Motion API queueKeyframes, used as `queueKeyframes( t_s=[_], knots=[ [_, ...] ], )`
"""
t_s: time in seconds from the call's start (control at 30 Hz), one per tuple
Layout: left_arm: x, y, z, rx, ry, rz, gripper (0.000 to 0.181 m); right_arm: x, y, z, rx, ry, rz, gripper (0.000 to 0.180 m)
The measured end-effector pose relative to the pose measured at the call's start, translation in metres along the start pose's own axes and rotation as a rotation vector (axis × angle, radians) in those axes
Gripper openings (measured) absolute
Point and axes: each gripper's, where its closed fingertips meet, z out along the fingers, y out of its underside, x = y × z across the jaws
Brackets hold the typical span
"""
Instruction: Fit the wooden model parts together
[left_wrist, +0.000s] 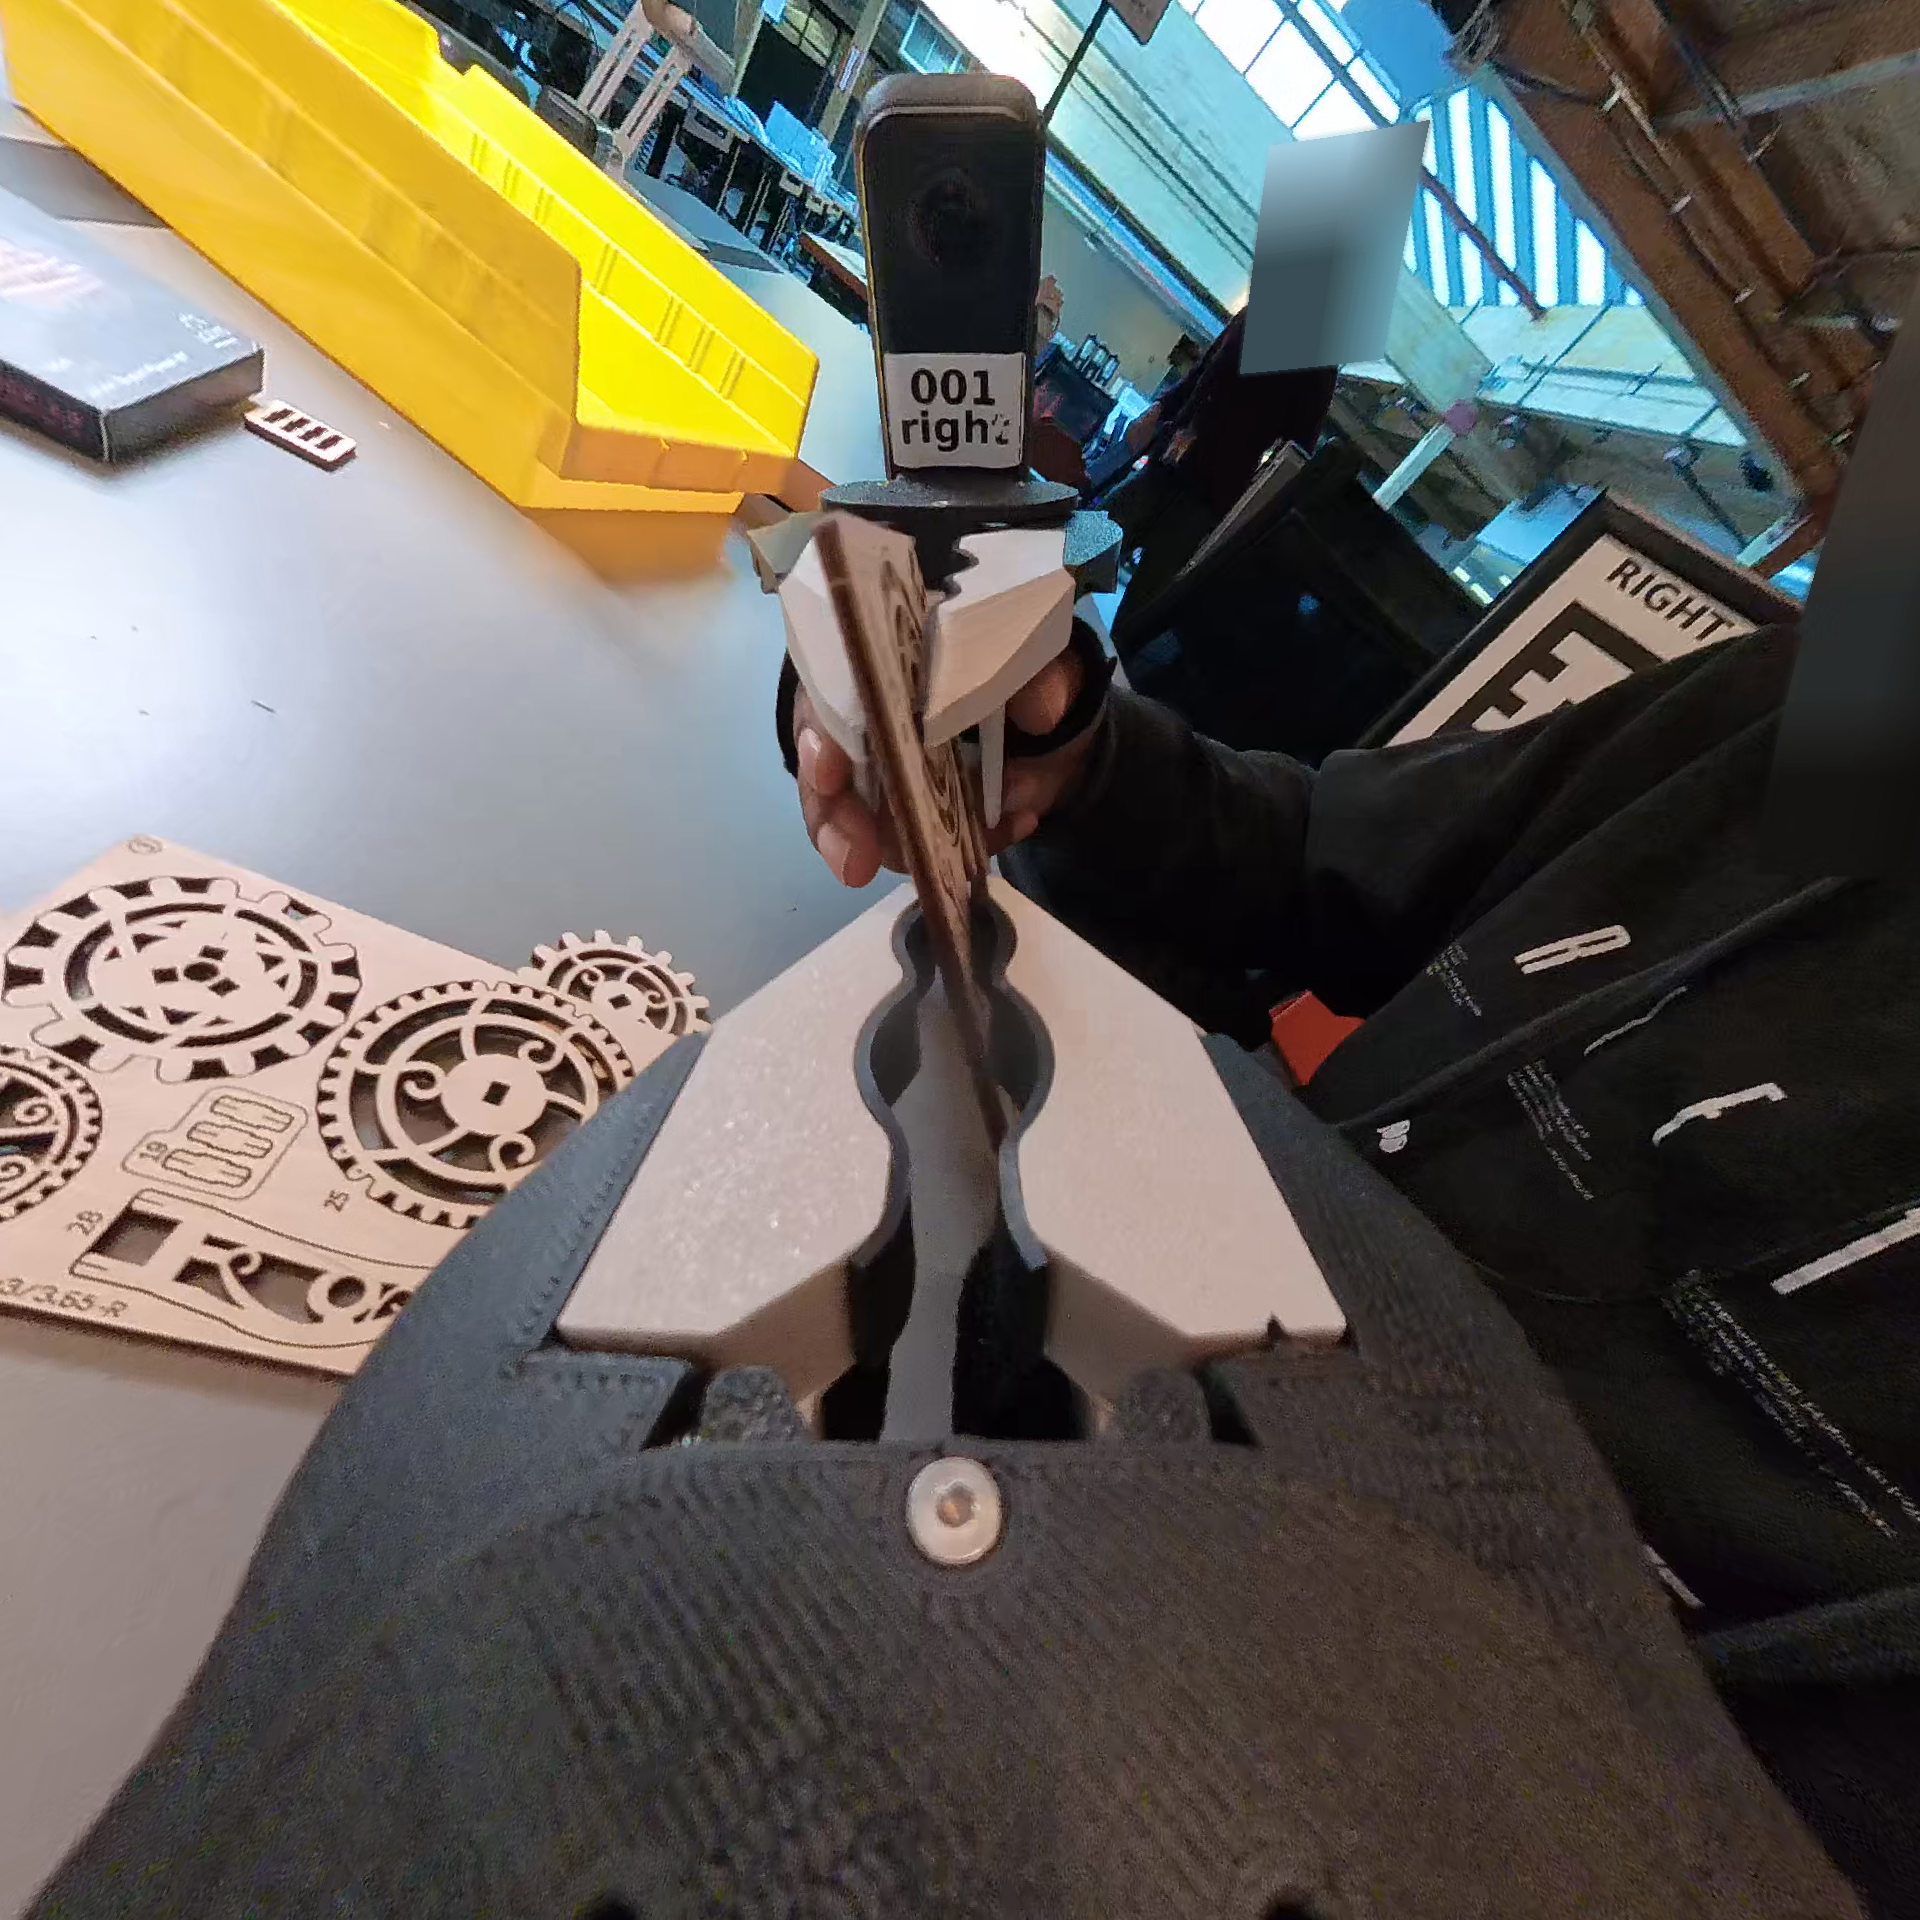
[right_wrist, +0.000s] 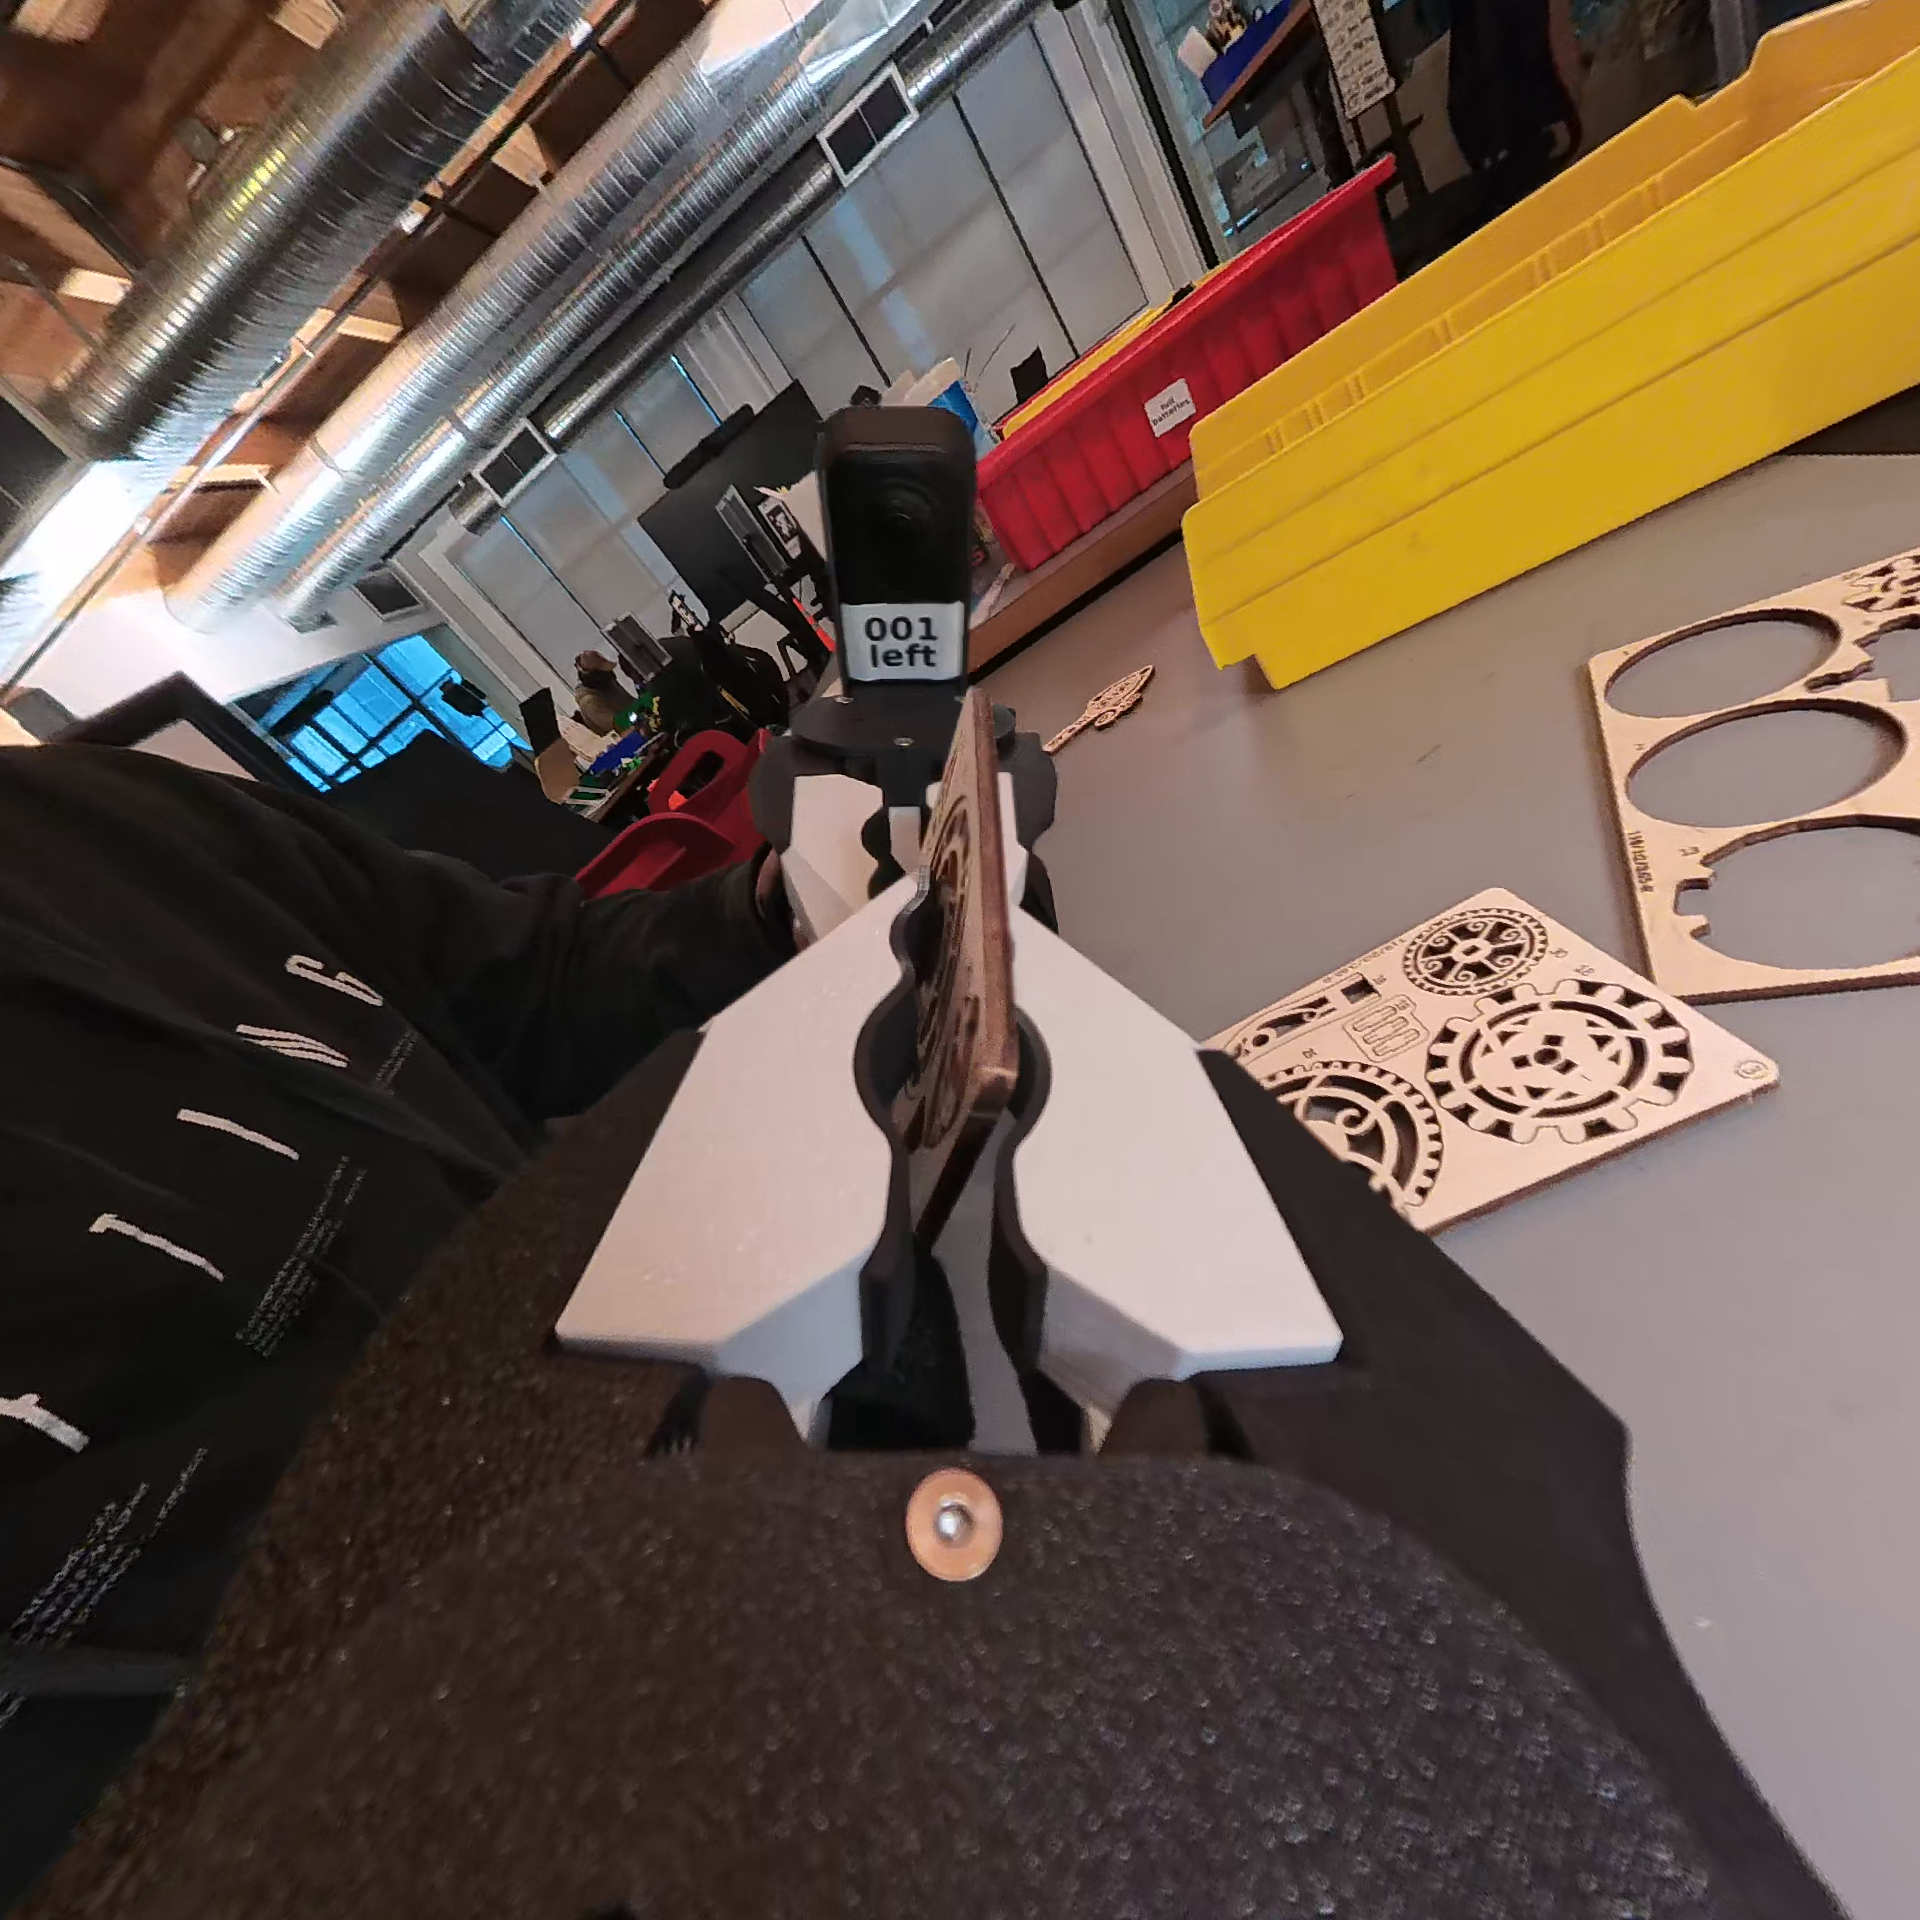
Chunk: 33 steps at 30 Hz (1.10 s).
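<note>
Up in the air over the grey table (left_wrist: 312, 675), both grippers are pinching the same flat, laser-cut brown wooden piece (left_wrist: 914, 748) edge-on, left gripper (left_wrist: 951, 1039) near end, right gripper (right_wrist: 956, 1049) far end. A pale gear-pattern plywood sheet (left_wrist: 260, 1091) lies flat below.

Each camera sits just behind its own tongs and looks forward along the two fingers, close enough that the black body fills the lower half of the view. The left wrist view looks past the left tongs (left_wrist: 951, 1039) straight at the right tongs (left_wrist: 914, 665), which face back at it. The right wrist view looks past the right tongs (right_wrist: 951, 1039) at the left tongs (right_wrist: 914, 842), so the cameras point at each other. Both share the wooden panel (left_wrist: 914, 748) between the tongs, the grey desk (left_wrist: 416, 675), the gear sheet (right_wrist: 1496, 1049) and the yellow bins (right_wrist: 1558, 436) beside them.
</note>
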Motion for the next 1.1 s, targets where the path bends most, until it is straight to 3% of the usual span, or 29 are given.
queueKeyframes(
  t_s=[0.27, 1.1],
  knots=[
    [-0.009, 0.001, 0.000, -0.024, -0.111, 0.067, 0.003, 0.000, -0.002, 0.001, -0.009, 0.067, -0.086, 0.002],
    [-0.009, -0.002, -0.003, 0.078, 0.020, -0.191, 0.002, 0.005, 0.003, -0.002, -0.024, 0.047, 0.064, 0.002]
  ],
)
